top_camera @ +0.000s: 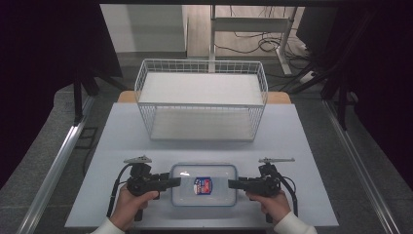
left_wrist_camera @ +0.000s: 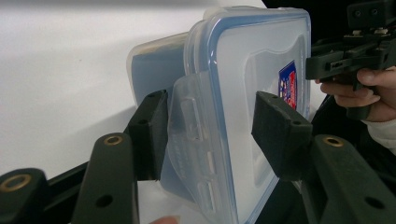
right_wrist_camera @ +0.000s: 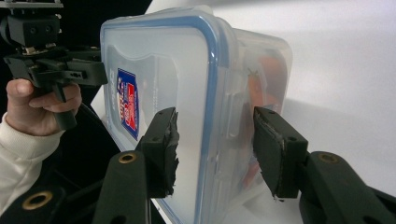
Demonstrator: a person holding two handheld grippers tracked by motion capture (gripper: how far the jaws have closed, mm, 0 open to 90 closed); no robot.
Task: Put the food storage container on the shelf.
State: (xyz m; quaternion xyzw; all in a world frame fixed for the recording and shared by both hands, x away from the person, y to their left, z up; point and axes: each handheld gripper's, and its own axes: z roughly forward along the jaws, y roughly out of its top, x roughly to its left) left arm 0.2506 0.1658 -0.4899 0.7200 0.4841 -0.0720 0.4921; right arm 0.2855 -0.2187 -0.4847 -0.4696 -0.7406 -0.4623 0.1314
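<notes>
A clear lidded container (top_camera: 204,184) on the counter (top_camera: 122,131) sits between both claws, left claw (top_camera: 174,182) nipping its side latch, right claw (top_camera: 233,184) straddling the opposite edge loosely; uneven pulling could tip it.

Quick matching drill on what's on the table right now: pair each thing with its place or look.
Things:
1. box
2. basket
3. label
4. table

Places or looks:
A. white wire, at the table's far edge
B. red and blue, on the lid
C. clear with a blue-rimmed lid, between the two hand-held grippers
D. pale grey, under everything

Pairs: 1-C, 2-A, 3-B, 4-D
</notes>
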